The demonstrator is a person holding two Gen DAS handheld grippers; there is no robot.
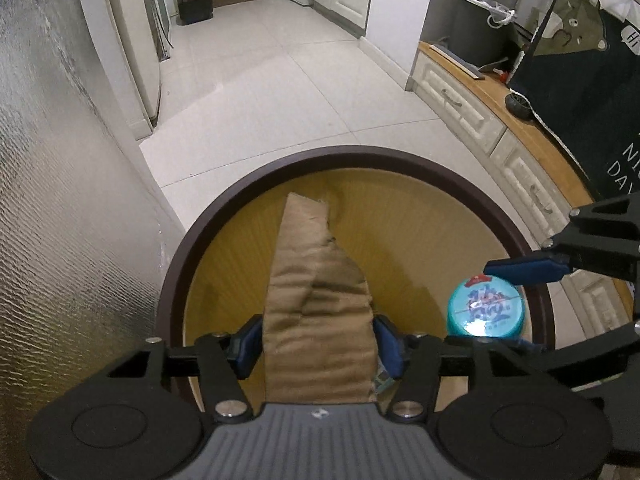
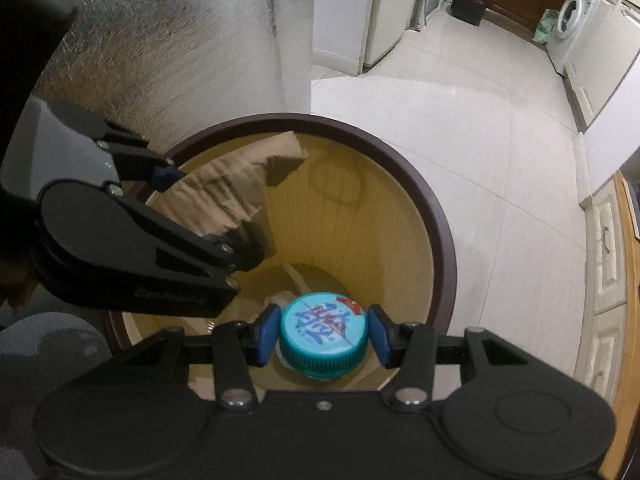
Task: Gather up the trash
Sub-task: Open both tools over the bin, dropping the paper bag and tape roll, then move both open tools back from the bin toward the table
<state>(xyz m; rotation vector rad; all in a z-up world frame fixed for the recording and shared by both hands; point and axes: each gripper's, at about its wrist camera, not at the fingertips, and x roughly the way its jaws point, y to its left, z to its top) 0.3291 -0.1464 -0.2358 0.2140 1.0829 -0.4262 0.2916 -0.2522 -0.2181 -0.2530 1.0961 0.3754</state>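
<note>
A round bin with a dark brown rim point(image 1: 360, 156) point(image 2: 400, 156) and a yellow wood-look inside stands on the floor below both grippers. My left gripper point(image 1: 320, 348) point(image 2: 208, 216) holds its blue pads point(image 1: 250, 350) at either side of a bent piece of brown cardboard point(image 1: 316, 280) point(image 2: 224, 196) that hangs into the bin; the pads look just off its edges. My right gripper point(image 2: 324, 334) is shut on a bottle's teal cap point(image 2: 323, 334) point(image 1: 486, 310) over the bin's near side; one of its blue pads point(image 1: 524, 270) shows in the left wrist view.
Pale scraps point(image 2: 280, 296) lie at the bin's bottom. A silver textured wall point(image 1: 60, 200) stands close on the left. A cream drawer cabinet point(image 1: 460, 96) with a wooden top runs along the right, and a grey lined bin point(image 1: 478, 28) stands behind it. Tiled floor point(image 1: 280, 80) stretches ahead.
</note>
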